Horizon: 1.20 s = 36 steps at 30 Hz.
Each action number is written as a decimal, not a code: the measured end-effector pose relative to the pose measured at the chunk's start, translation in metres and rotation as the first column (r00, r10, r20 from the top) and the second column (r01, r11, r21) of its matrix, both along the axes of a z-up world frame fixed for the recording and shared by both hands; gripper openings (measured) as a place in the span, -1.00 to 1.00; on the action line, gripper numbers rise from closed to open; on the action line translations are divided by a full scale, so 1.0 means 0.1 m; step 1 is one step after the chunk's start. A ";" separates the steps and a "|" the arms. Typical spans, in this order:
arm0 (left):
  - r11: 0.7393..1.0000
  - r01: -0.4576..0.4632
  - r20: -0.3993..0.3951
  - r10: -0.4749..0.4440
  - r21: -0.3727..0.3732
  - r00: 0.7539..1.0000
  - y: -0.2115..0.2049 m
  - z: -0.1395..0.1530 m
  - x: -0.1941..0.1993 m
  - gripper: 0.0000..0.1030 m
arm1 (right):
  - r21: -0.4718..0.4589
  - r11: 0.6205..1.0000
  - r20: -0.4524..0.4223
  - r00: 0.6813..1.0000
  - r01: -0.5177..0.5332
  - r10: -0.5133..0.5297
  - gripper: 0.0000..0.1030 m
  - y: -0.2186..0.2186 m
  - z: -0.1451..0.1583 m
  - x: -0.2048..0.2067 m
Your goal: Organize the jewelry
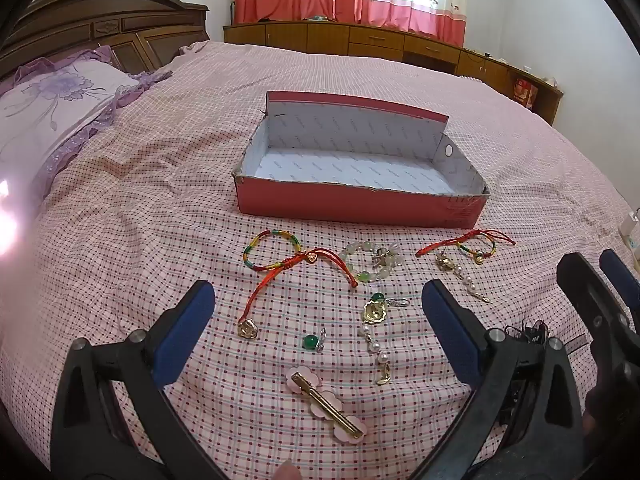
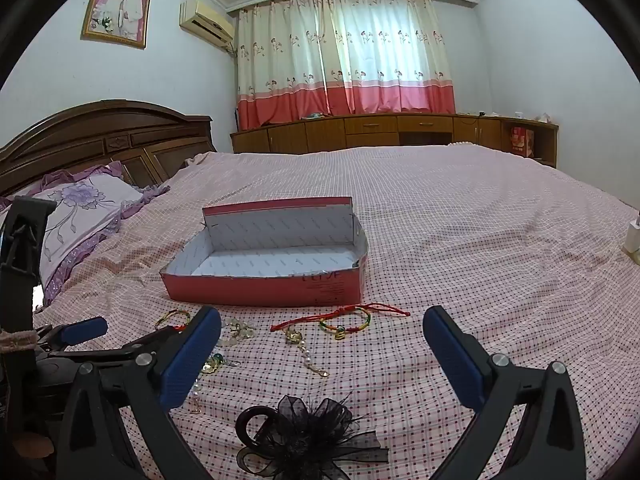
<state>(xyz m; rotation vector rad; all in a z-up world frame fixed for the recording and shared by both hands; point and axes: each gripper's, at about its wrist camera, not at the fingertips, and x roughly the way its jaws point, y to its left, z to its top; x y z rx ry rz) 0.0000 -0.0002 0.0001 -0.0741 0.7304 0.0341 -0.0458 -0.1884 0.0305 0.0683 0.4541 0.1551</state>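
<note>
An open red box (image 1: pixel 356 204) with a white inside sits on the bed; it also shows in the right wrist view (image 2: pixel 264 290). Jewelry lies in front of it: a red cord bracelet (image 1: pixel 276 258), a pale bead bracelet (image 1: pixel 370 266), a second cord bracelet (image 1: pixel 472 246), pearl-drop earrings (image 1: pixel 376 320), a green bead earring (image 1: pixel 312 341) and a pink flower hair clip (image 1: pixel 326 408). A black bow hair clip (image 2: pixel 304 436) lies between the right fingers. My left gripper (image 1: pixel 318 324) is open above the earrings. My right gripper (image 2: pixel 322 348) is open and empty.
The bed carries a pink checked cover (image 1: pixel 160 200). A purple pillow (image 1: pixel 52 108) and wooden headboard (image 1: pixel 100 28) are at the left. Low wooden cabinets (image 2: pixel 392 132) line the far wall under curtains. A white charger (image 2: pixel 632 236) lies at the right bed edge.
</note>
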 end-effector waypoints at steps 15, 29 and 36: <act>1.000 0.000 0.001 0.000 -0.001 1.000 0.00 0.00 0.00 0.87 | 0.002 1.000 0.001 1.000 0.000 0.000 1.00 0.00 0.01 0.00; 1.000 -0.001 0.000 0.001 -0.002 1.000 0.00 0.00 0.00 0.87 | 0.006 1.000 0.002 1.000 -0.001 0.001 1.00 0.00 0.01 0.00; 1.000 0.000 0.001 0.000 0.000 1.000 0.00 0.00 0.00 0.87 | 0.006 1.000 0.002 1.000 -0.001 0.001 1.00 -0.01 0.01 0.00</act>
